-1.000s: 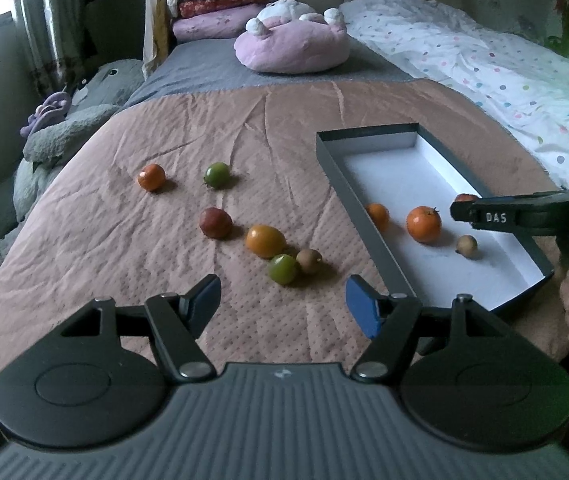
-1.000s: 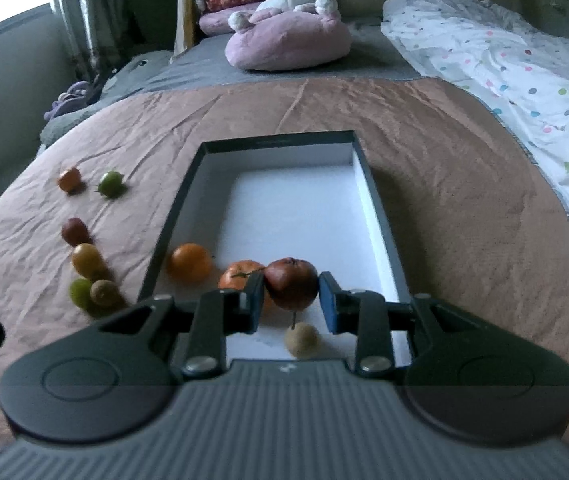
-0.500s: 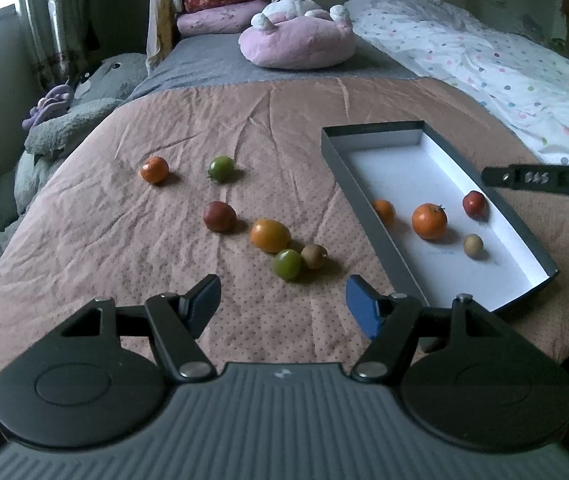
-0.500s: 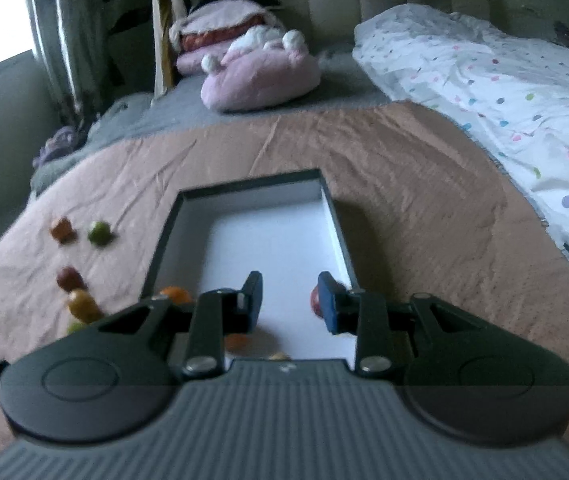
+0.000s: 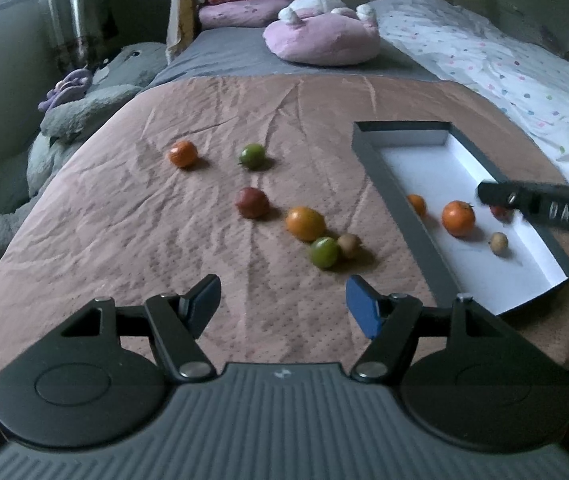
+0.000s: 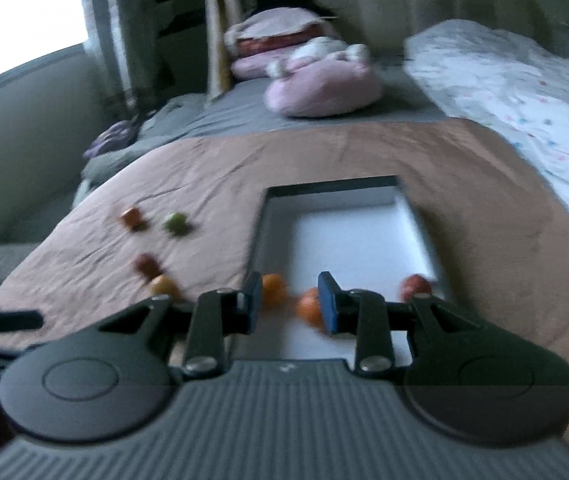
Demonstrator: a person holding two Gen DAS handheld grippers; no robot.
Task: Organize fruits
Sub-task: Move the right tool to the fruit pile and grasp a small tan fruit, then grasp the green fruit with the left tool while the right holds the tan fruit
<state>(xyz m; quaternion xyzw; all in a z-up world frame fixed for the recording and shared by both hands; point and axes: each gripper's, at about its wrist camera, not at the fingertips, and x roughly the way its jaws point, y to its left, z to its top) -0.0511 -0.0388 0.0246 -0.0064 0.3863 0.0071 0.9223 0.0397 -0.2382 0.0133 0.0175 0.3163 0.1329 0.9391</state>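
Observation:
A dark box with a white inside (image 5: 400,200) lies on the brown bedspread at the right; it also shows in the right wrist view (image 6: 348,232). In it are a small orange (image 5: 416,204), a bigger orange (image 5: 458,218), a red fruit (image 5: 498,212) and a small tan fruit (image 5: 498,242). Loose on the spread are an orange (image 5: 183,153), a green fruit (image 5: 252,155), a dark red fruit (image 5: 251,202), a yellow-orange fruit (image 5: 305,223), a green fruit (image 5: 323,252) and a tan one (image 5: 349,245). My left gripper (image 5: 282,306) is open and empty, near the front edge. My right gripper (image 6: 290,304) is open and empty above the box's near end.
A pink plush cushion (image 5: 322,34) and pillows (image 5: 244,4) lie at the far end of the bed. A dotted white duvet (image 5: 504,68) covers the right side. Grey plush toys (image 5: 84,100) sit off the left edge. The right wrist view is blurred.
My right gripper let go of the red fruit, which now lies in the box, and then lifted and drew back. The left gripper barely moved.

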